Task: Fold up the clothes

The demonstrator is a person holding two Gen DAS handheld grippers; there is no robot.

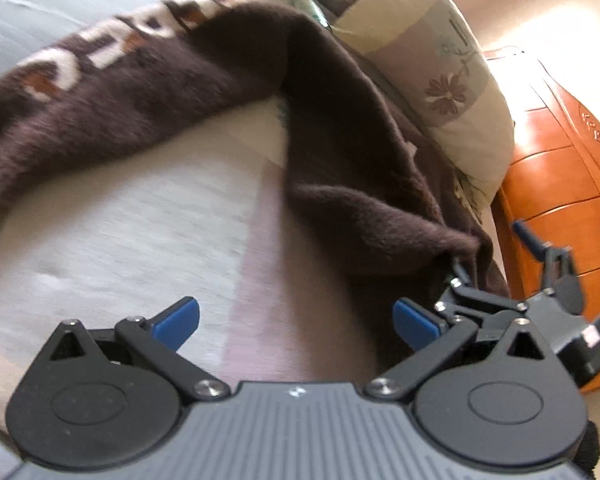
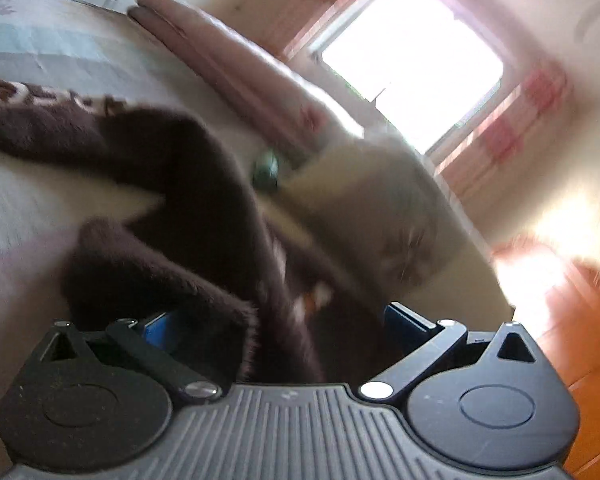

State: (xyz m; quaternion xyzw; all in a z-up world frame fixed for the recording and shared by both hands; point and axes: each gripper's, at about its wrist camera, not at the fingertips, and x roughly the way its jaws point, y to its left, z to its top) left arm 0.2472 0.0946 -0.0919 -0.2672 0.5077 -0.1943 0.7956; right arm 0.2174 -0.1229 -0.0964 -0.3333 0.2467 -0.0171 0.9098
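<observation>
Here brown sweater drapes between right gripper fingers.

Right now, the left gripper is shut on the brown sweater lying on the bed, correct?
Not quite. In the left wrist view the left gripper is open, holding nothing; the brown sweater does lie on the bed.
</observation>
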